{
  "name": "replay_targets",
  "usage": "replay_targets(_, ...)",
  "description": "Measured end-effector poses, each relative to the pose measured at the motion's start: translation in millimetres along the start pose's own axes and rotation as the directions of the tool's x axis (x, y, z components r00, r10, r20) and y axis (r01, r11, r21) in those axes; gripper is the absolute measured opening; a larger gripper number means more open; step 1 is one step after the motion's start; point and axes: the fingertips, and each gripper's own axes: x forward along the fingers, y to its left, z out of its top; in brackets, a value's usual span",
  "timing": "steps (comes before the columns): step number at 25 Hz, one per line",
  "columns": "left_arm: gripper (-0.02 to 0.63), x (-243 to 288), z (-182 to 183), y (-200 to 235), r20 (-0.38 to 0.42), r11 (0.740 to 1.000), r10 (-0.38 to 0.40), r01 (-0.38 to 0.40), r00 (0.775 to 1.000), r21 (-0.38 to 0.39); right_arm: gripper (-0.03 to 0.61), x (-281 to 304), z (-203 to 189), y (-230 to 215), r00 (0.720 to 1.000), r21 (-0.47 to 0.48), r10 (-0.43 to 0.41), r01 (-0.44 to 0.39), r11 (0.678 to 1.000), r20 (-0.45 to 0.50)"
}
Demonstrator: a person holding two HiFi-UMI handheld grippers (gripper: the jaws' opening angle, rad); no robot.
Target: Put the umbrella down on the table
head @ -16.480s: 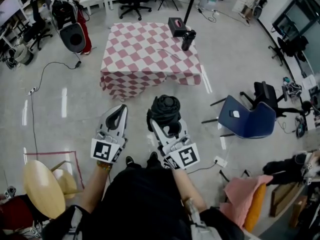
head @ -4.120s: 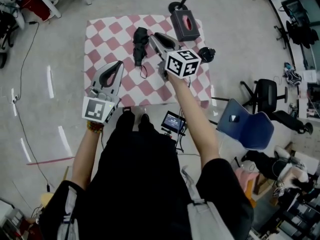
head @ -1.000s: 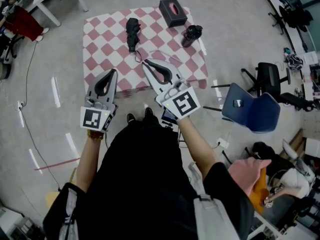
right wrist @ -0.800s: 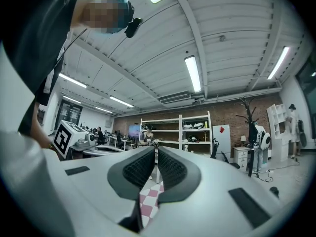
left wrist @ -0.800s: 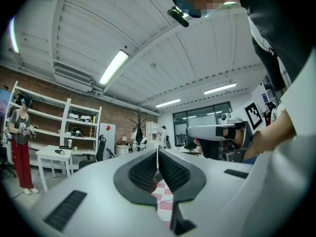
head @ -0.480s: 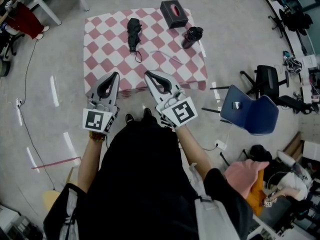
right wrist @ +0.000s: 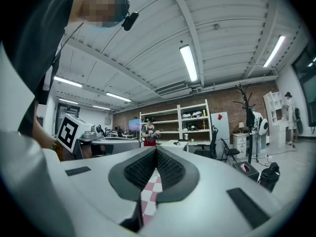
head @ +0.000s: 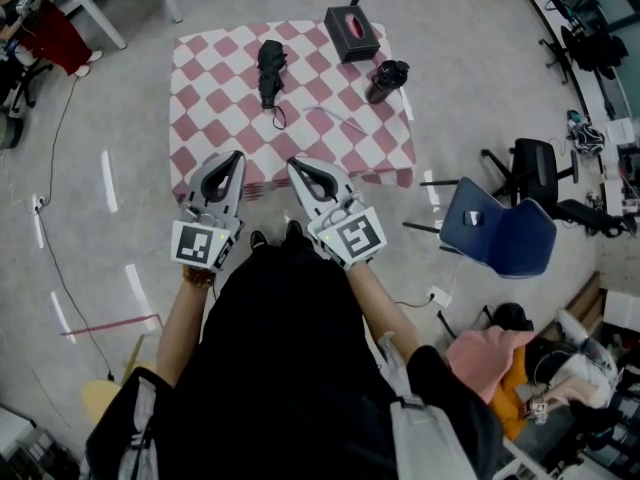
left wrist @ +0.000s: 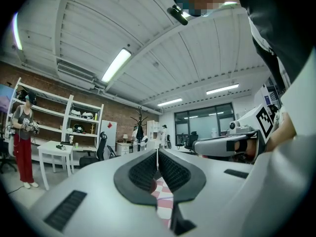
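- Umbrella (head: 270, 68) lies folded on the checked bench (head: 210, 118), near the tissue box (head: 351, 32) and the black bottle (head: 386, 80), and well apart from both grippers.
- Left gripper (head: 228, 160) has its fingers (left wrist: 143, 169) pressed together on nothing. The right gripper (head: 303, 168) has just closed the last bit and is also empty.
- The putting down looks finished to me. Good practice now is to keep both grippers off the bench edge, so the cloth is not pulled.
- Both gripper views show only a strip of the cloth, not the umbrella. Its strap is too small to judge.
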Motion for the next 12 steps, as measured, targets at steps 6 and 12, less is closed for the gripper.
replay_targets(6,0.017,3.6,-4.5,2.0,-0.017,1.0,0.008,-0.008,1.0,-0.006,0.015,3.5,-6.8,-1.3,1.0,0.008,0.004,-0.004,1.0,-0.024)
replay_targets(12,0.017,9.5,-5.4,8.3,-0.008,1.0,0.008,-0.008,1.0,-0.005,0.015,9.4,-3.2,-9.9,1.0,0.007,0.007,-0.006,1.0,-0.02)
